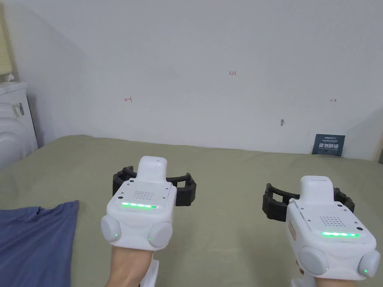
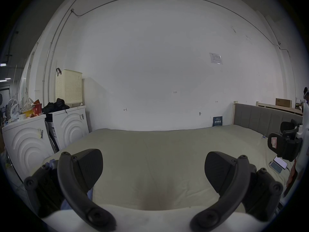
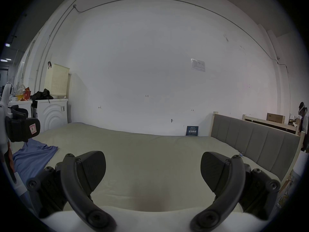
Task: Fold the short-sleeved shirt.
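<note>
Over the bed [image 1: 224, 179], left claw [image 1: 154, 185] and right claw [image 1: 309, 202] hover spread, empty; shirt [image 1: 35, 239] lies far left. Swing both left, grab spaced edges.

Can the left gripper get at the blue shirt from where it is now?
Probably yes. The left gripper hovers open over the bed, with the blue shirt lying flat off to its left. Only bare sheet lies between them, though it would need to swing left and down.
</note>
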The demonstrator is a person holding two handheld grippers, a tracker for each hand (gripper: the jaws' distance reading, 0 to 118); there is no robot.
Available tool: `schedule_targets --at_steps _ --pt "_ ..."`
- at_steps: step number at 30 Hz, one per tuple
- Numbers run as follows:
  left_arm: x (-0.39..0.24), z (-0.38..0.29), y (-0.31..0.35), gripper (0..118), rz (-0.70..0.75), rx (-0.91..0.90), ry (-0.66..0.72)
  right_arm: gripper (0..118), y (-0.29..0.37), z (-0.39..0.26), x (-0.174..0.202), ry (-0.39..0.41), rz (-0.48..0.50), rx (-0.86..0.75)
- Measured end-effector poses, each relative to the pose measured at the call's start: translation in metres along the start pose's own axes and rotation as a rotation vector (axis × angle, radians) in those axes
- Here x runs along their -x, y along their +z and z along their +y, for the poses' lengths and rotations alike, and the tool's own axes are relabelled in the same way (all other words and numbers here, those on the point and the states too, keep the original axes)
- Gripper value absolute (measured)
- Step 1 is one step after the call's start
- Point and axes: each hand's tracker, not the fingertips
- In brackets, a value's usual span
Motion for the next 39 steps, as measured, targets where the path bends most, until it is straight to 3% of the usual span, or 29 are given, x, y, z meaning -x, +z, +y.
schedule_targets --at_steps 39 --pt "-0.0010 -0.0004 0.0005 118 -0.002 0.006 0.012 114 -0.0008 -0.0070 0.0004 0.006 -0.004 0.021"
